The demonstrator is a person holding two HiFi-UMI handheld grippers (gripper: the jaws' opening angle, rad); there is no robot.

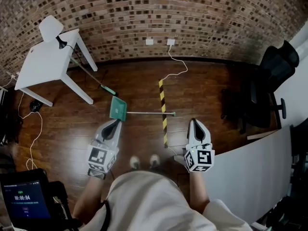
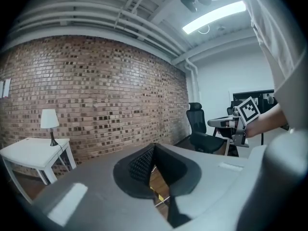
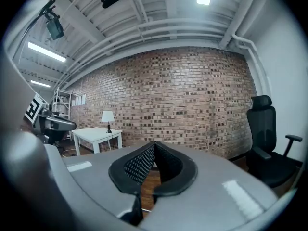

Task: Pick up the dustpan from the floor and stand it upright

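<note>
The green dustpan lies flat on the wooden floor, its long thin handle running right across the striped tape. My left gripper hovers just short of the pan's near edge, shut and holding nothing. My right gripper is off to the right, beyond the handle's end, also shut and holding nothing. In the left gripper view the black ribbed pads meet at the tip, and the right gripper shows beyond them. The right gripper view shows its pads closed together, facing the brick wall.
A white table with a lamp stands at the back left, and a green-tipped stick slants under it. Yellow-black tape crosses the floor. A black office chair and a white panel are at the right. Cables trail at the left.
</note>
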